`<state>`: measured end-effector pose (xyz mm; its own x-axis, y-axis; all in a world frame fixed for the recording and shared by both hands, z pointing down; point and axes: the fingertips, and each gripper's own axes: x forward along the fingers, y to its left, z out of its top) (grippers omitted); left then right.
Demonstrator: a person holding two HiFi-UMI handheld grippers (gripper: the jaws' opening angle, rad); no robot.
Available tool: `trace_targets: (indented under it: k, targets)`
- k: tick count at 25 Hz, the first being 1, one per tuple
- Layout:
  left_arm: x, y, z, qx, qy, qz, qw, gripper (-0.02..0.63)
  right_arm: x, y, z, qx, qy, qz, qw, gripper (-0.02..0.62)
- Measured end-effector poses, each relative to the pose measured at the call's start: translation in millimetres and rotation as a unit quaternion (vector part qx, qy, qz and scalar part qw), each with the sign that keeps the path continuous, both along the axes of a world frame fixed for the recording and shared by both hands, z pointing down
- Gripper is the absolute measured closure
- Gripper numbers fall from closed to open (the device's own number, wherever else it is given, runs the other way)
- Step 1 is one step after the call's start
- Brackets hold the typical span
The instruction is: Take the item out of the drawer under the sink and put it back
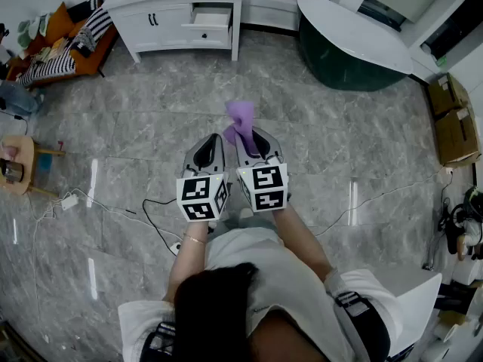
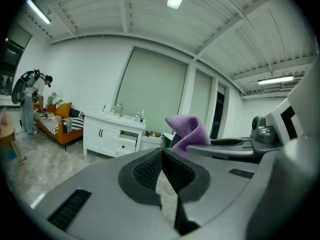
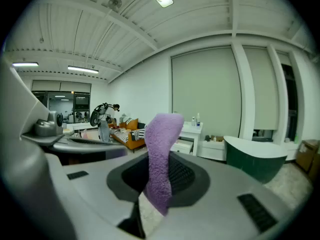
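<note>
Grey left gripper (image 1: 214, 137), right gripper (image 1: 247, 133); black ribbed fingers (image 2: 145, 169); black-white marker cubes (image 1: 202, 197); white short-sleeved shirt (image 1: 279, 277); thin bracelet (image 1: 194, 240)

The cabinet (image 1: 177, 23) stands at the far edge of the floor (image 1: 136, 127), its drawer (image 1: 208, 16) pulled out on its right half. A sofa (image 1: 64, 45) sits left of the cabinet, a bathtub (image 1: 351, 45) right of it, boxes (image 1: 453, 119) further right. Well before the cabinet, the left gripper (image 1: 213, 143) and right gripper (image 1: 249, 138) hang side by side, a cloth (image 1: 241, 118) between the right one's fingers (image 3: 186, 176).
</note>
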<state>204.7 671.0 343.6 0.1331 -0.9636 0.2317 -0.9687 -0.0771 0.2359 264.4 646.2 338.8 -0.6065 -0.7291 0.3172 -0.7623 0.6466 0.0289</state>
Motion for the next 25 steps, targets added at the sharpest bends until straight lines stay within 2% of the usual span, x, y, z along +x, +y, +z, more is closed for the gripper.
trace_targets:
  k: [13,25]
  targets:
    - [-22,-4,5,0.007,0.006,0.015,0.9998,0.601,-14,-1,0,0.003,-0.01,0.023,1.0,0.505]
    - [-49,-12,12,-0.003,0.0,0.031,0.9995,0.601,-28,-7,13,-0.018,-0.021,0.06,0.998,0.503]
